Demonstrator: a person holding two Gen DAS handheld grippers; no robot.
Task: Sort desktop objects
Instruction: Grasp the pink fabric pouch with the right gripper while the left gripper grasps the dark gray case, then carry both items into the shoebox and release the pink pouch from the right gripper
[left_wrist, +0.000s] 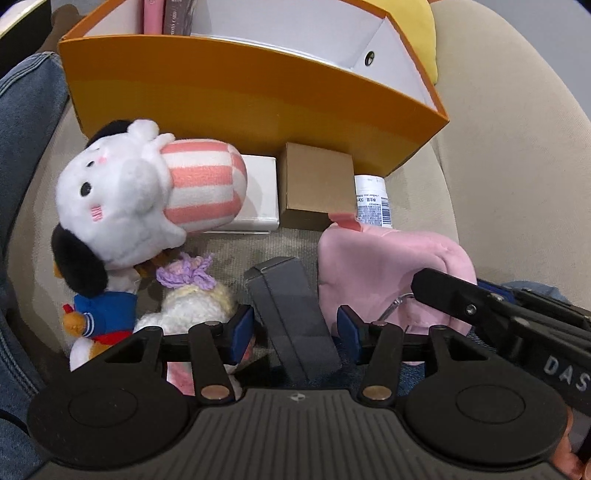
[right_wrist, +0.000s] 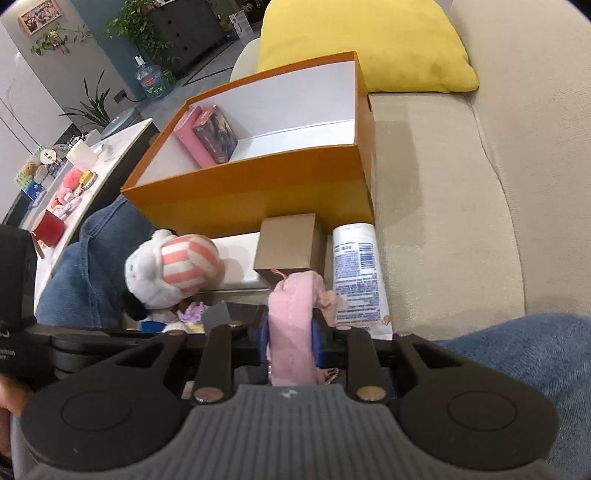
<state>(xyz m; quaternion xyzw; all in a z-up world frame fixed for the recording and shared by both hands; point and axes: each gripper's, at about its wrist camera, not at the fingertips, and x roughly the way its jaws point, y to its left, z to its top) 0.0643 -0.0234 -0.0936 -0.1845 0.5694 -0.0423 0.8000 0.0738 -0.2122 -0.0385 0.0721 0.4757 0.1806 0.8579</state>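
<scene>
Left claw (left_wrist: 295, 328): fingers apart, straddling grey box (left_wrist: 291, 317) on the sofa, pads not touching. Risk: closing off-centre tips it.
Right claw (right_wrist: 290, 336): clamped on pink plush (right_wrist: 291, 325), near orange box (right_wrist: 258, 192). Risk: soft fabric slips free.

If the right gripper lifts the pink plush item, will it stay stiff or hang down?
The pink plush item probably flops: its fabric already folds and bunches between the right gripper pads. It looks light for its size, being soft cloth. Slipping seems unlikely, since the fuzzy surface is squeezed in the pads.
</scene>
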